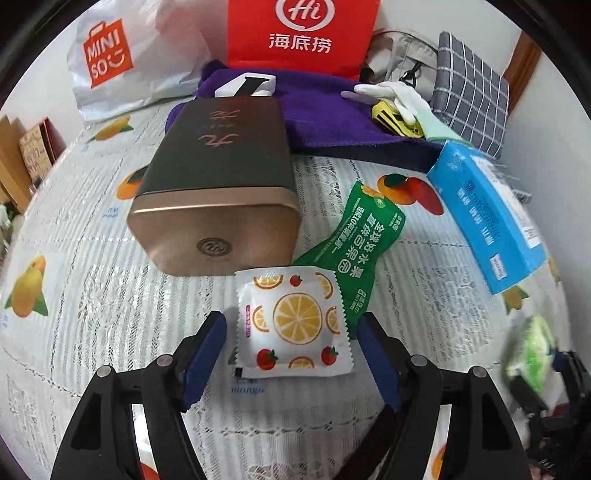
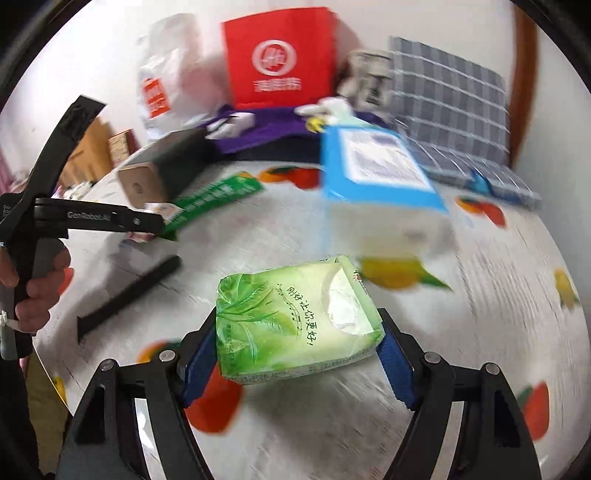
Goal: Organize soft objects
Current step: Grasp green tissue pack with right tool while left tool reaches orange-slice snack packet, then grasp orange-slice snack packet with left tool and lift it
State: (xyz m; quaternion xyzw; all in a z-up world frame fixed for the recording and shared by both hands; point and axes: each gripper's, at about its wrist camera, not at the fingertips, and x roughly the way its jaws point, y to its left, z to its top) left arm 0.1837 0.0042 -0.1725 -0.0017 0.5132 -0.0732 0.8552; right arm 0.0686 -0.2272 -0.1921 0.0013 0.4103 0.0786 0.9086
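Note:
In the left wrist view, a white packet printed with orange slices and tomatoes (image 1: 291, 323) lies flat on the fruit-print tablecloth (image 1: 92, 295). My left gripper (image 1: 291, 325) is open, its blue fingers on either side of the packet, apart from it. A green snack pouch (image 1: 360, 243) lies just behind the packet. In the right wrist view, my right gripper (image 2: 299, 332) is shut on a green tissue pack (image 2: 295, 317) and holds it above the table. The same pack shows blurred in the left wrist view (image 1: 532, 350).
A bronze and dark box (image 1: 218, 188) lies behind the packet. A blue tissue box (image 1: 487, 214) sits at the right. A purple towel (image 1: 321, 114), red bag (image 1: 303, 35), white Miniso bag (image 1: 122, 62), glove (image 1: 402, 98) and checked cloth (image 1: 469, 92) fill the back.

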